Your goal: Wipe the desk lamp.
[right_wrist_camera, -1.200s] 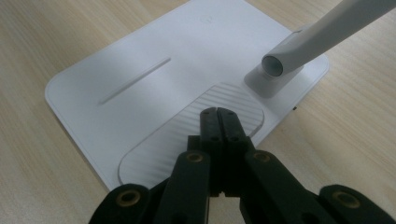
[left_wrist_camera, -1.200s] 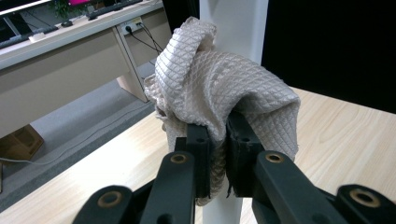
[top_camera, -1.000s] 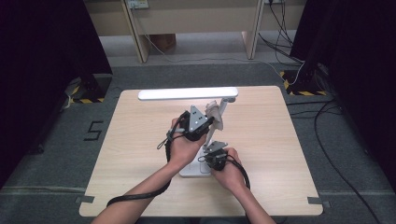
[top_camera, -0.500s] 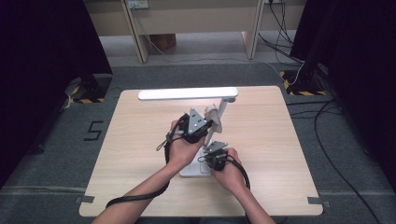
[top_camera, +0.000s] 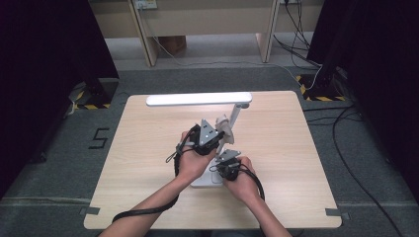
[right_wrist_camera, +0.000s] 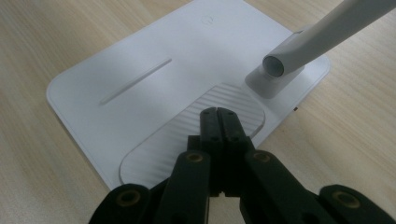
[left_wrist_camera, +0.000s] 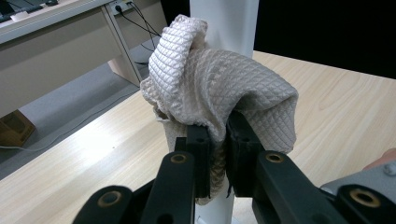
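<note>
A white desk lamp stands mid-table, with a flat base, a slanted stem and a long light bar. My left gripper is shut on a cream quilted cloth, which is bunched against the white stem. In the high view the left gripper holds the cloth against the stem, partway up it. My right gripper is shut with nothing in it, its tips over the ribbed pad of the base. From above, the right gripper sits low at the base.
The light wooden table has bare surface to the left and right of the lamp. Desk legs and cables stand on the grey floor beyond the far edge. Dark curtains flank both sides.
The left gripper with the cloth has shifted slightly along the lamp stem. The right gripper has stayed at the base.
</note>
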### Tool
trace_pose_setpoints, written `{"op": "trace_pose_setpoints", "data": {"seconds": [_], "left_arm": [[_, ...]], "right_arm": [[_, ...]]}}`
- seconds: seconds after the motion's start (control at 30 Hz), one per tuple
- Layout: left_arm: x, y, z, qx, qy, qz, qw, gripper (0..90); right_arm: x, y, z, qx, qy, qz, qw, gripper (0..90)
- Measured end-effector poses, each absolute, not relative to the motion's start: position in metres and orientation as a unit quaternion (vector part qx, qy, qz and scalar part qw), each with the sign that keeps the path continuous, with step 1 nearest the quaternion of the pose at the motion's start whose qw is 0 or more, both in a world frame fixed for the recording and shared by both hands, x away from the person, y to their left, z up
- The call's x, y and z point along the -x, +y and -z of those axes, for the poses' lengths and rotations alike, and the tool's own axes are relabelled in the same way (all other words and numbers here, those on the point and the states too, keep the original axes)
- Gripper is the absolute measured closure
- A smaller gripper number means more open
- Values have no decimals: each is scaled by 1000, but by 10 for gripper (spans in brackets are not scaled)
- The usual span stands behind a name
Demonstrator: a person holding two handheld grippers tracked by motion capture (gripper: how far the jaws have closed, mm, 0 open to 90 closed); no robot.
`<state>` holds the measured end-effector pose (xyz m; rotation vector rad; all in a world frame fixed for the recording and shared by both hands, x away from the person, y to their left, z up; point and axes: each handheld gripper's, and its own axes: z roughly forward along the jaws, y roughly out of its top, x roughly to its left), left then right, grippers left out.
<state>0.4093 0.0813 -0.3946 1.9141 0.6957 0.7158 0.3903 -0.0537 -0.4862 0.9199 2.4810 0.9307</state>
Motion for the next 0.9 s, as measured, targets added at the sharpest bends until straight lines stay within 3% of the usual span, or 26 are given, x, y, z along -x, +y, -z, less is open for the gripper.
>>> {"op": "trace_pose_setpoints", "data": {"seconds": [0.9], "left_arm": [[-412, 87, 417, -787, 289, -276, 469, 813]], "right_arm": [[-390, -54, 487, -324, 872, -328, 167, 900]]}}
